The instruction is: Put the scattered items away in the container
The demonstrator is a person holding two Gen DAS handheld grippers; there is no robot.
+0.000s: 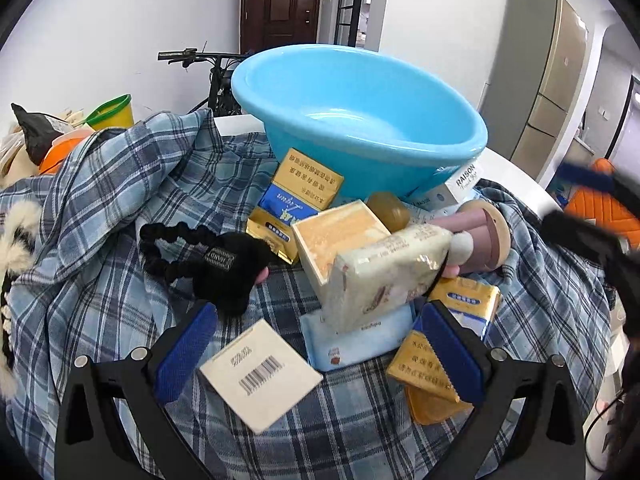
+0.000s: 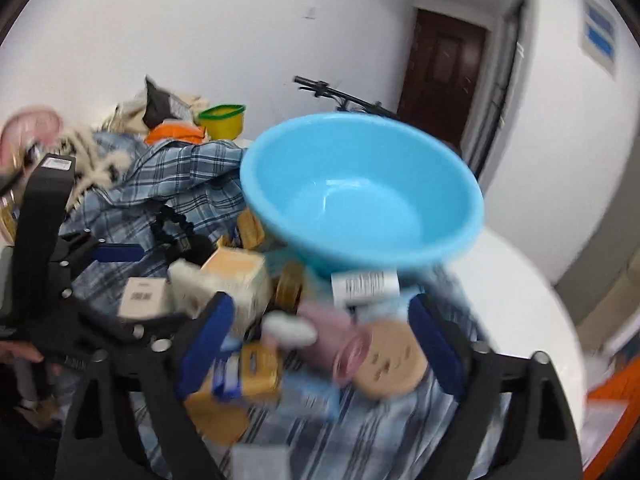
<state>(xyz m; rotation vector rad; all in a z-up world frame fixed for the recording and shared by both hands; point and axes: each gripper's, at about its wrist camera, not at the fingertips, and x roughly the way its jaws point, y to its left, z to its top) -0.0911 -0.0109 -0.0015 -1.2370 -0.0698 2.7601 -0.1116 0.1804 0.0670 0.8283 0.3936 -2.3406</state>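
Both grippers are hanging wide and empty: left gripper (image 1: 316,354) over the barcoded card (image 1: 261,374), right gripper (image 2: 320,344) over the pink cylinder (image 2: 344,344). Beyond, the blue basin (image 1: 360,120) is tilting on boxes; nudging the pile risks tipping it.

Bright even indoor light, soft shadows, left wrist view sharp, right wrist view motion-blurred, fisheye-bent edges, dark corners
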